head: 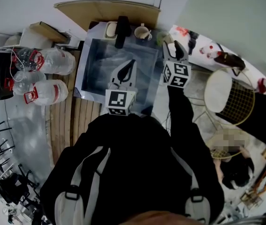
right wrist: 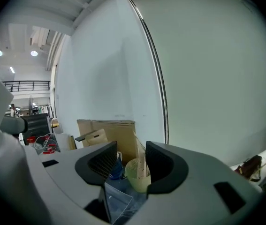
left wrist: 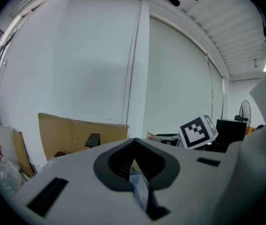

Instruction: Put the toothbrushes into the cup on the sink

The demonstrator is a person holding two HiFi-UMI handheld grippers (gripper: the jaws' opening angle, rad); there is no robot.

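A pale yellow-green cup (right wrist: 136, 173) stands on the sink's back ledge, with a thin pale toothbrush (right wrist: 141, 156) leaning up out of it. My right gripper (right wrist: 132, 156) is open, and the cup shows in the gap just beyond its jaws, untouched. In the head view the right gripper (head: 174, 47) hovers at the sink's back right corner, beside the cup (head: 162, 37). My left gripper (head: 130, 64) hangs over the steel sink basin (head: 91, 60). In its own view the left gripper (left wrist: 133, 146) is shut and I see nothing held.
A black faucet (head: 122, 30), a white mug (head: 143, 33) and a soap dish (head: 110, 28) line the sink's back edge. Big water jugs (head: 46, 61) lie at the left. A wire basket chair (head: 231, 97) stands at the right, with a seated person (head: 233, 165) beyond it.
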